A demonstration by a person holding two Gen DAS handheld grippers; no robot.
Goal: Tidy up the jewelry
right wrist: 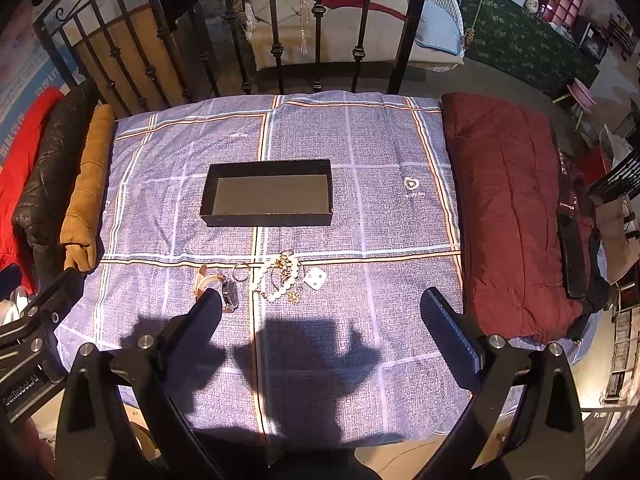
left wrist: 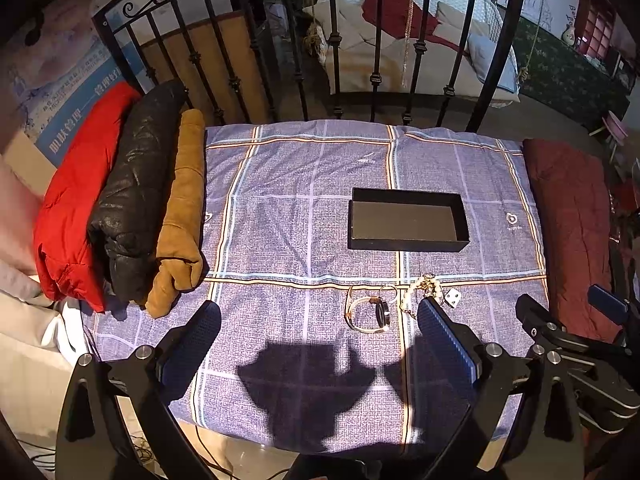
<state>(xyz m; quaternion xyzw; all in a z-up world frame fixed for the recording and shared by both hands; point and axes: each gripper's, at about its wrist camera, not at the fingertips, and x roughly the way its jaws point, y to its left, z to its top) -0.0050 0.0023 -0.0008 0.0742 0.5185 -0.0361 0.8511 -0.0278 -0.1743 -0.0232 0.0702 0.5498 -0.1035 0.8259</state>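
An open black box (left wrist: pixel 406 224) (right wrist: pixel 267 198) sits empty on the blue plaid cloth (left wrist: pixel 300 216) (right wrist: pixel 380 220). In front of it lies a cluster of jewelry: a watch (left wrist: pixel 376 312) (right wrist: pixel 229 292) with a pale strap, a small ring (left wrist: pixel 387 292) (right wrist: pixel 241 271), a white bead bracelet tangled with gold chain (left wrist: pixel 420 290) (right wrist: pixel 280 276), and a white earring card (left wrist: pixel 453 297) (right wrist: pixel 315 278). My left gripper (left wrist: pixel 320 316) is open above the cloth, left of and before the jewelry. My right gripper (right wrist: pixel 322 304) is open just before the jewelry. Both are empty.
Folded red, black and tan garments (left wrist: pixel 120 200) (right wrist: pixel 86 188) lie along the cloth's left edge. A dark red garment (left wrist: pixel 568 224) (right wrist: pixel 512 208) lies along the right edge. A black iron railing (left wrist: pixel 320 60) (right wrist: pixel 276 32) stands behind the cloth.
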